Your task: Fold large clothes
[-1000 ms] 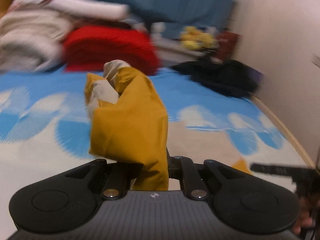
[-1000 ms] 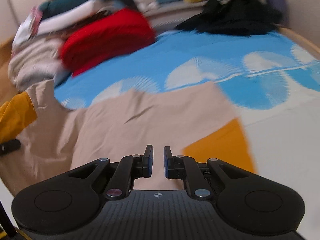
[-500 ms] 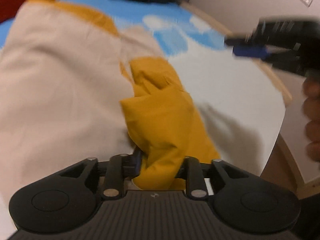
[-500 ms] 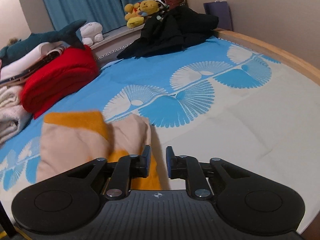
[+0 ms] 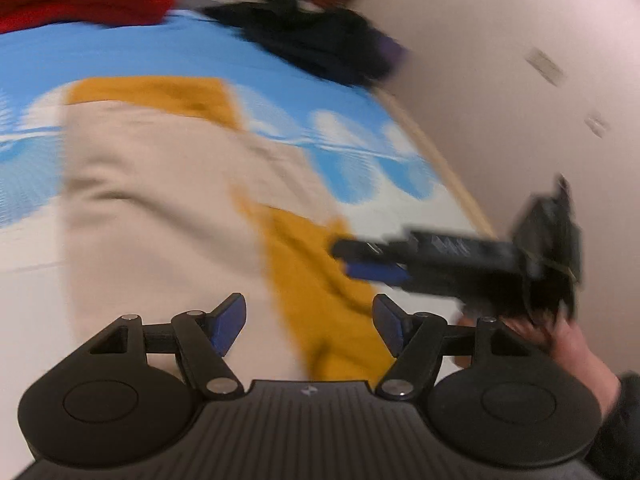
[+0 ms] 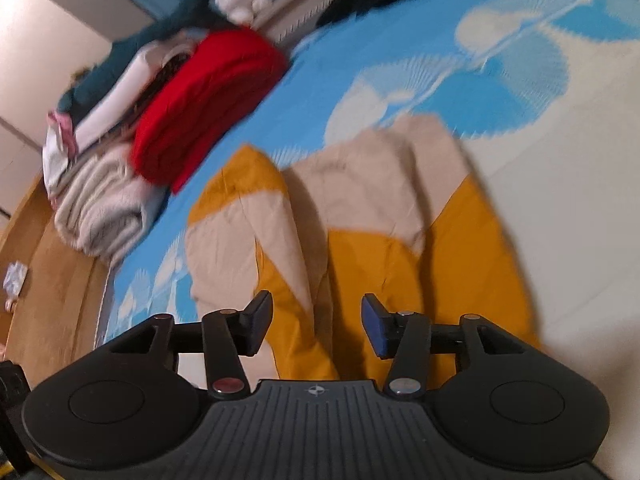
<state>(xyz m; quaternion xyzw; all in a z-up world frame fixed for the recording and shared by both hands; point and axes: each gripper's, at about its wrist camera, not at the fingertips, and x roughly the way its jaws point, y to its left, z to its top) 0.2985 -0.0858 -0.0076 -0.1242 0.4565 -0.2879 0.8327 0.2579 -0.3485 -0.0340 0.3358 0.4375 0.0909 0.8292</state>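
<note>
A beige and mustard-yellow garment (image 5: 160, 184) lies spread on the bed, also in the right wrist view (image 6: 372, 208). My left gripper (image 5: 310, 326) is open and empty, just above a yellow sleeve (image 5: 320, 292) lying on the beige body. My right gripper (image 6: 316, 326) is open and empty, hovering over the folded yellow sleeves (image 6: 400, 280). In the left wrist view the right gripper (image 5: 376, 260) shows at the right, blurred, over the garment's yellow edge.
The bed has a blue and white patterned cover (image 6: 500, 60). A stack of folded red, white and grey clothes (image 6: 200, 92) sits at the back left. A black garment (image 5: 316, 36) lies near the wall. The bed's wooden edge (image 5: 448, 168) runs along the right.
My left gripper opened and let go of the yellow sleeve, which now lies on the garment. My right gripper opened and moved over the garment. Both views swung.
</note>
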